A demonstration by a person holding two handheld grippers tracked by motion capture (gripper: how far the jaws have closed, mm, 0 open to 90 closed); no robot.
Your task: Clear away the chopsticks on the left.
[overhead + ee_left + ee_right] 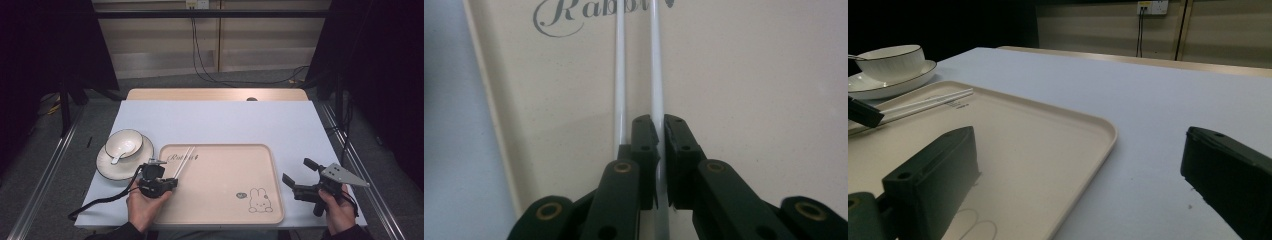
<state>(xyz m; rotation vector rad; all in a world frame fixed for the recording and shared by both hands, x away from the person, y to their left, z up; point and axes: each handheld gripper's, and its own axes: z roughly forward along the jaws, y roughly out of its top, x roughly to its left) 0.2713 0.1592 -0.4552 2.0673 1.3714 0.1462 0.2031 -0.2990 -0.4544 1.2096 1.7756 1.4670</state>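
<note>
- The left gripper (pixel 167 183) was down on the near-left part of the tray (pixel 260 155), its jaws drawn almost together around the near end of one chopstick (pixel 658 90).
- In the left gripper view that chopstick ran straight up between the two black jaws, while the second chopstick (pixel 620 80) lay just beside it, outside the grip and passing along the left jaw.
- Both chopsticks (pixel 183 161) lay on the tray, slanting away from the hand toward the printed lettering at the tray's far-left corner.
- By my reading, this was the pinch itself: the grip was made, and the lift was not yet begun, as the sticks looked flat on the tray.
- The right gripper (pixel 298 176) waited well apart, off the tray's right edge above the bench (pixel 220 120), with its jaws spread wide and nothing between them.
- A bowl (pixel 124 142) with a spoon (pixel 120 154) in it sat on a plate (pixel 145 159) just left of the tray's far-left corner.
- The next move likely called for a slow, level raise, since a thin, smooth stick held at its end could swivel or slip.
- The loose stick lay so close that it risked being dragged along; the lift wanted to go straight up.
</note>
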